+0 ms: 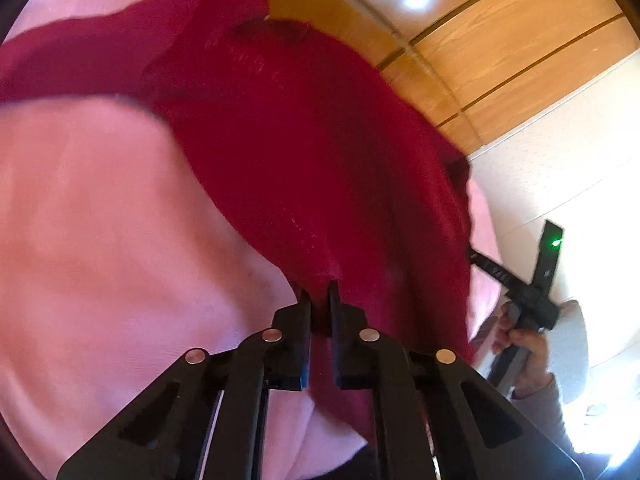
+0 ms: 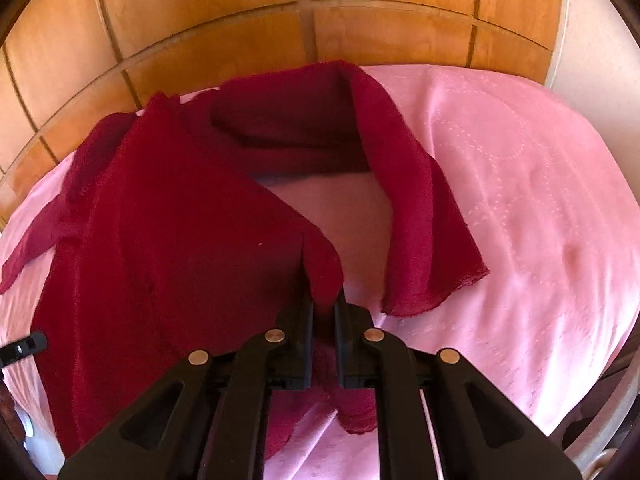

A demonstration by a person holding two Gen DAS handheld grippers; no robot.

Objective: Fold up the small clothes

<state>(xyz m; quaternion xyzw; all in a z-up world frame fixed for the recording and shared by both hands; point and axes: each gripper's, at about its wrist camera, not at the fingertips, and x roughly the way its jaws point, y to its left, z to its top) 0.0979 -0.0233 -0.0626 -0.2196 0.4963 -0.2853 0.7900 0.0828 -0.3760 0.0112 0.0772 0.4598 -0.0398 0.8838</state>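
A dark red knit garment [image 2: 168,240] lies partly spread on a pink bedcover [image 2: 500,184]; one sleeve [image 2: 420,216] curves down to the right. My right gripper [image 2: 322,300] is shut on a corner of the garment's edge and holds it lifted. In the left wrist view the same red garment [image 1: 304,152] fills the middle, and my left gripper [image 1: 319,292] is shut on its edge. The right gripper's body [image 1: 532,300] and the hand holding it show at the right of that view.
A wooden panelled headboard [image 2: 304,20] stands behind the bed. A white wall [image 1: 560,160] is at the right in the left wrist view. The pink cover [image 1: 100,240] spreads wide to the left of the garment.
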